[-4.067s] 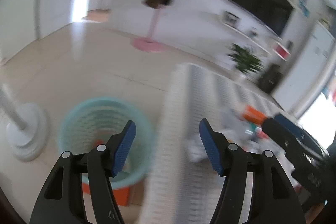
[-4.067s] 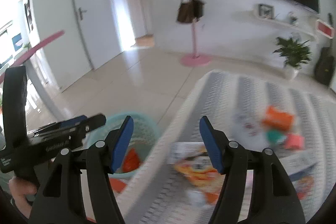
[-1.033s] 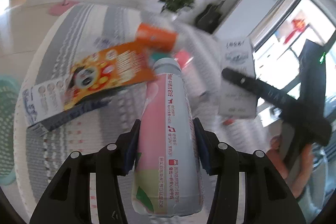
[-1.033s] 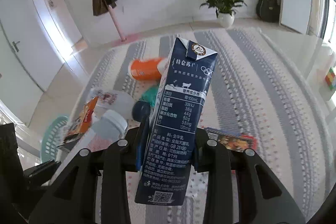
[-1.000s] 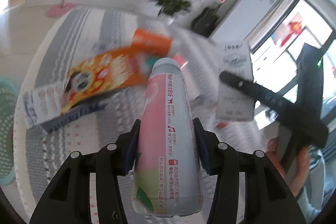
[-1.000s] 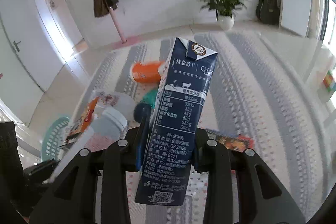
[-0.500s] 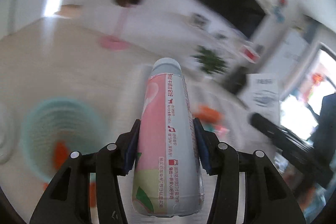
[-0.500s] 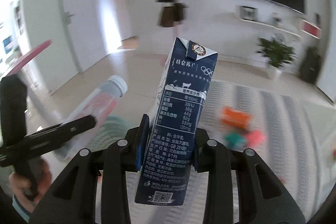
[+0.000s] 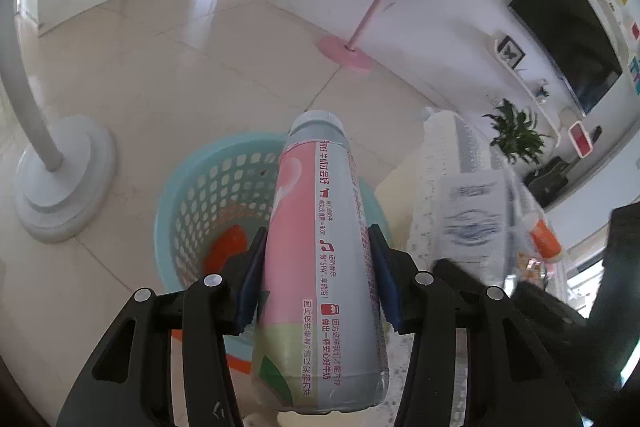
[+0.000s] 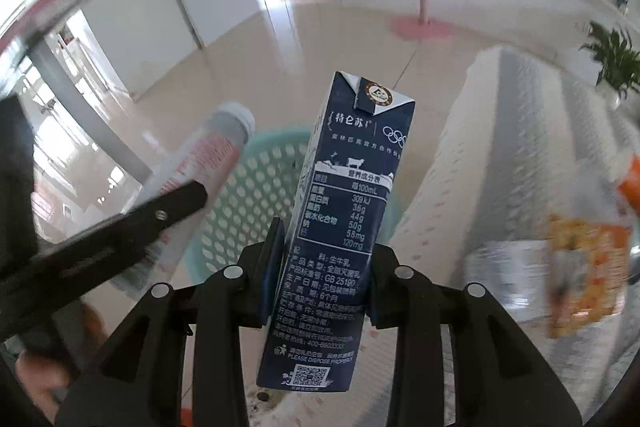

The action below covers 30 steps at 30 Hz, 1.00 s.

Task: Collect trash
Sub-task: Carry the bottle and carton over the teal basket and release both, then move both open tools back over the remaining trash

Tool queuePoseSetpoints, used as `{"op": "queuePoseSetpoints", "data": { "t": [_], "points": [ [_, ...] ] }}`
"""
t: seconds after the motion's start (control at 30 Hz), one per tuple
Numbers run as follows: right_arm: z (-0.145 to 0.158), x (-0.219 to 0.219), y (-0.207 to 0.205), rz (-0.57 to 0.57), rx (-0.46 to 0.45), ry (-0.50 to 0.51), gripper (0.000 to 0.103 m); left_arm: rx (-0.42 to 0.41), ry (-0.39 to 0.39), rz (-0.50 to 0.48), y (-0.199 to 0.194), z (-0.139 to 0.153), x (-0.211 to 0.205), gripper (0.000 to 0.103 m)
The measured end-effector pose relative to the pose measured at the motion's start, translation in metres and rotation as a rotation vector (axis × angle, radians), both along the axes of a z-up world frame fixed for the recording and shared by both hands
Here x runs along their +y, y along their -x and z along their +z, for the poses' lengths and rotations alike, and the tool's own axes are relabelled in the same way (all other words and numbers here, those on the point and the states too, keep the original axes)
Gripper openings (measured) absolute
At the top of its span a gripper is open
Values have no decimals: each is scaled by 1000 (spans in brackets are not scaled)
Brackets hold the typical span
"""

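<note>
My left gripper is shut on a pink and grey milk bottle, held above a teal perforated basket with orange trash in it. My right gripper is shut on a dark blue milk carton, also held over the teal basket. The left gripper and its bottle show at the left of the right wrist view. The carton shows blurred at the right of the left wrist view.
A white and grey striped rug lies right of the basket, with an orange snack bag and an orange bottle on it. A white stand base sits left of the basket. A pink coat stand is farther back.
Both grippers have swung left from the rug, with bottle and carton still held, and are now over the teal basket.
</note>
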State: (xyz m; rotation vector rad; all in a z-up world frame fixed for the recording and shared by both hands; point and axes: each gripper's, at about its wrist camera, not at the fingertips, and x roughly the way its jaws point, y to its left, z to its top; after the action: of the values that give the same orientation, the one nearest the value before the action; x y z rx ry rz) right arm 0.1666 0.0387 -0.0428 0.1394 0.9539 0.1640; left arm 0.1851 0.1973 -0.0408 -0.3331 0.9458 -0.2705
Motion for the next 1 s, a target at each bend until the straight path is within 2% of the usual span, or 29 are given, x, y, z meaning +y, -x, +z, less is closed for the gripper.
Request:
{"op": "queuePoseSetpoints", "data": {
  "t": [0.1, 0.17, 0.23, 0.47, 0.57, 0.7, 0.77, 0.83, 1.0],
  "points": [
    [-16, 6, -12, -10, 41, -5, 33, -1, 1, 19, -2, 3, 5, 50],
    [-23, 6, -18, -16, 55, -15, 51, -17, 19, 30, -3, 5, 11, 56],
    [-22, 6, -21, -32, 37, -19, 59, -38, 24, 34, 0, 9, 14, 58],
    [-12, -6, -6, -46, -3, 6, 59, -110, 15, -1, 9, 22, 3, 58],
    [0, -23, 14, -79, -43, 19, 59, -159, 30, -55, 18, 30, -11, 57],
    [32, -56, 47, -142, -121, 45, 59, -209, 57, -158, 31, 42, -43, 56],
    [48, -77, 63, -182, -157, 56, 64, -223, 80, -225, 39, 48, -67, 56],
    [63, -106, 85, -232, -194, 63, 69, -229, 83, -288, 47, 51, -93, 56],
    [81, -180, 131, -356, -216, 68, 70, -192, 74, -393, 56, 50, -153, 56]
  ]
}}
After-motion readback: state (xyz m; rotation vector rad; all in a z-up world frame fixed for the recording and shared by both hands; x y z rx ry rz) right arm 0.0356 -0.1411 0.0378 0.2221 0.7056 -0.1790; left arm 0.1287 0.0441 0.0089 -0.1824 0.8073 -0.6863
